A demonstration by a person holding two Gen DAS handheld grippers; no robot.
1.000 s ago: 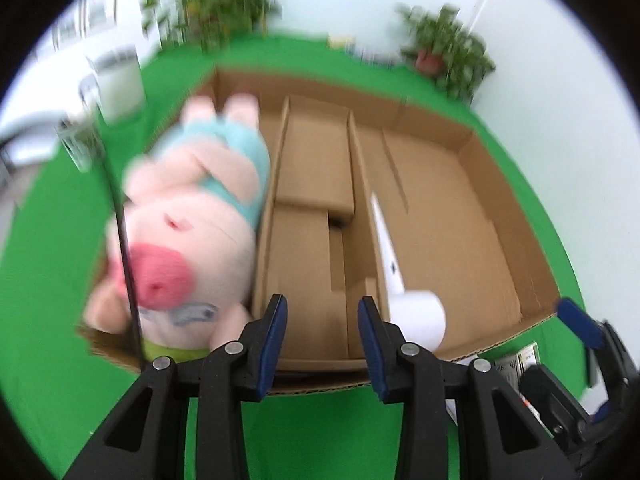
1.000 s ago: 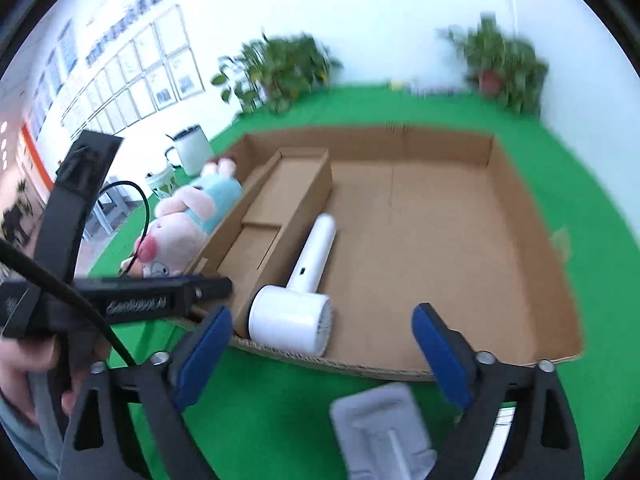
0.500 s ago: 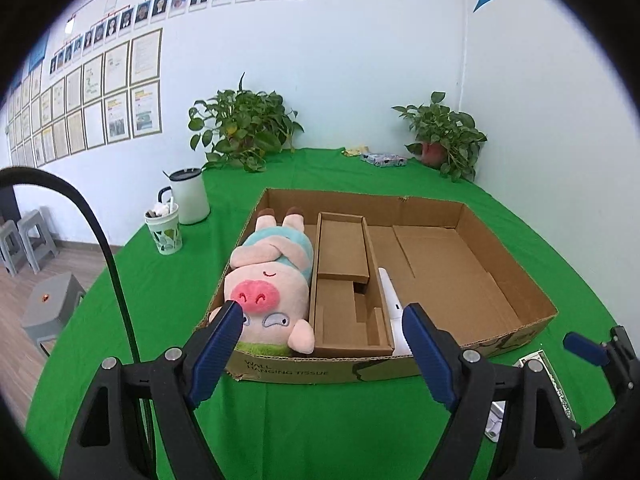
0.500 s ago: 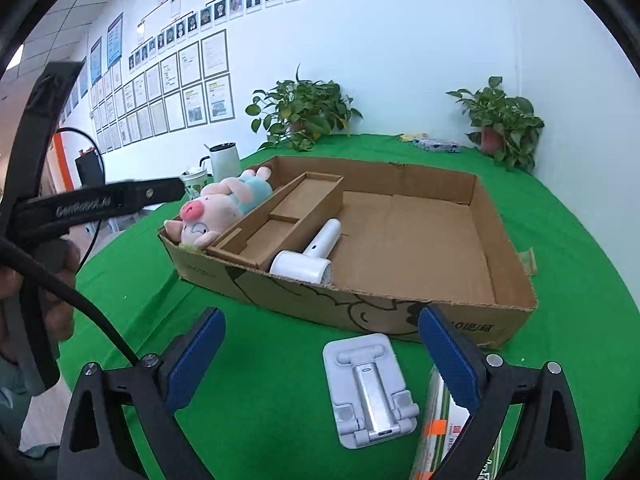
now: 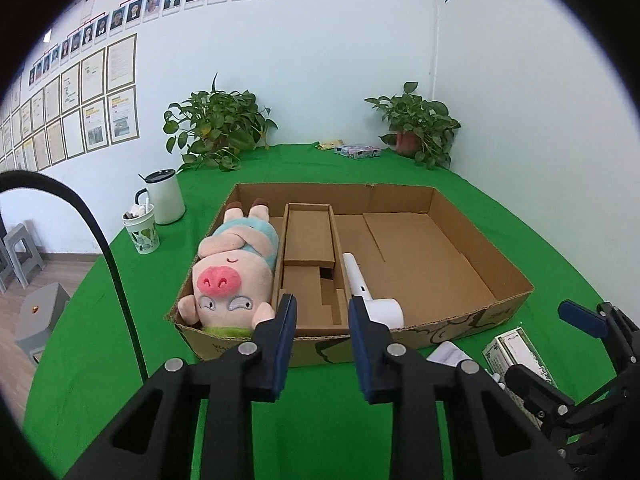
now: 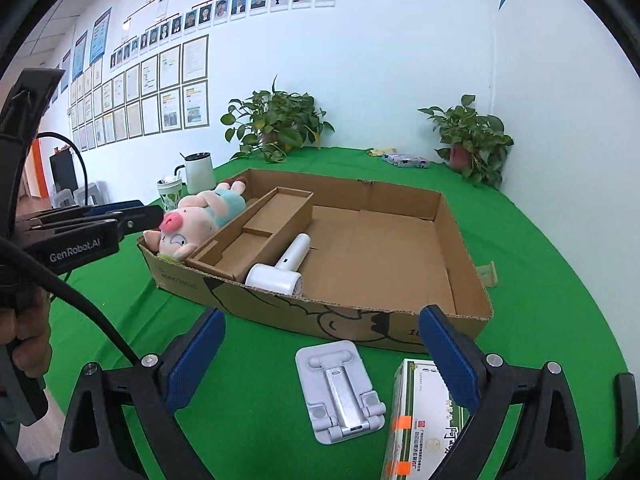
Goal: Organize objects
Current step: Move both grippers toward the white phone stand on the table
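An open cardboard box (image 5: 484,248) lies on the green table. A pink pig plush (image 5: 228,276) lies in its left compartment, beside a cardboard insert (image 5: 308,240). A white hair dryer (image 5: 360,284) lies to the right of the insert. My left gripper (image 5: 321,308) hovers before the box's near wall, its jaws closing with a narrow gap and nothing between them. My right gripper (image 6: 320,320) stands wide open over a white phone stand (image 6: 340,388) and a green-and-white medicine box (image 6: 420,420), both on the cloth in front of the cardboard box (image 6: 460,240).
A white kettle (image 5: 164,196) and a patterned cup (image 5: 142,228) stand left of the box. Two potted plants (image 5: 216,128) and a flat packet (image 5: 356,150) sit at the table's far edge. A small folded paper (image 6: 488,274) lies right of the box. Grey stools (image 5: 24,248) stand on the floor.
Both grippers drew back from over the box to its near side. The left jaws spread wide, then narrowed again. The phone stand and medicine box came into full view.
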